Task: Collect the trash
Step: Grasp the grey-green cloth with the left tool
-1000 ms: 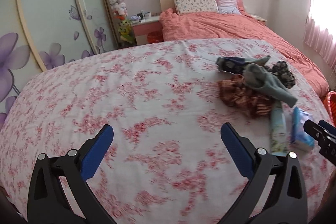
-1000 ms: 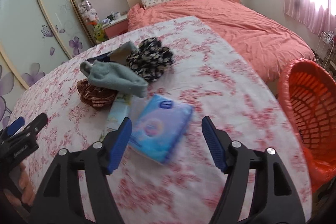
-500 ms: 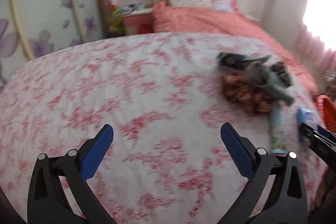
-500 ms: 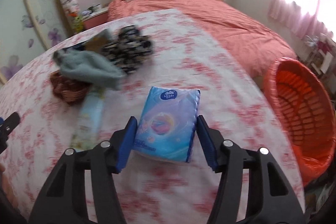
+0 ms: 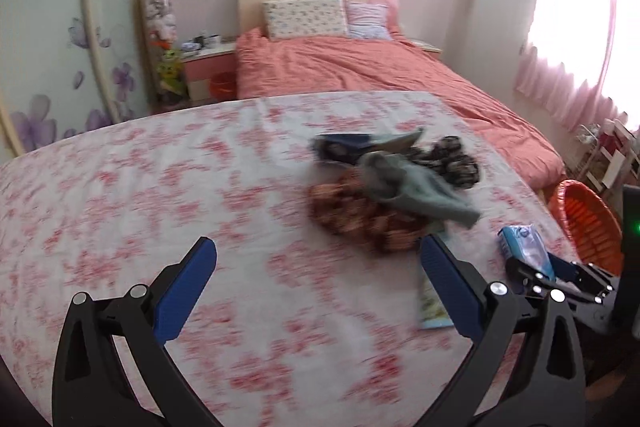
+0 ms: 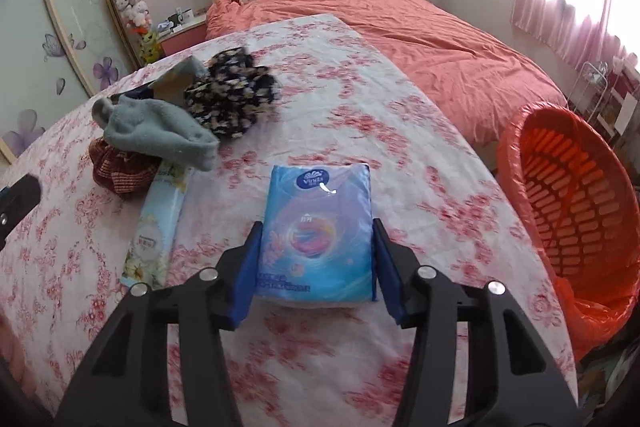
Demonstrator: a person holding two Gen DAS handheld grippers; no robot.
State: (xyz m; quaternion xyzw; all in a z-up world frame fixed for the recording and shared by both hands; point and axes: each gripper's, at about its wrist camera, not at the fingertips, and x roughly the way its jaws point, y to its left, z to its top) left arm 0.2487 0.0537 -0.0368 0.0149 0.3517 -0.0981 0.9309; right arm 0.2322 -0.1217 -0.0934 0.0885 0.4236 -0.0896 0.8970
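Observation:
My right gripper (image 6: 316, 247) is shut on a blue tissue pack (image 6: 318, 227), its pads pressed on both sides, over the floral sheet (image 6: 360, 131). The pack also shows in the left wrist view (image 5: 526, 251), held in the right gripper. A long pale wrapper (image 6: 158, 223) lies left of it, also in the left wrist view (image 5: 430, 303). An orange basket (image 6: 568, 195) lined with an orange bag stands to the right, off the bed edge. My left gripper (image 5: 320, 263) is open and empty above the sheet.
A pile of clothes lies on the sheet: a grey-green sock (image 6: 160, 131), a brown checked cloth (image 6: 118, 167) and a dark flowered cloth (image 6: 232, 99). Beyond lies a coral-covered bed (image 6: 420, 39) with pillows. A nightstand (image 5: 208, 67) and a wardrobe stand at the left.
My right gripper moved forward and closed on the blue tissue pack. The left gripper swung right, staying open.

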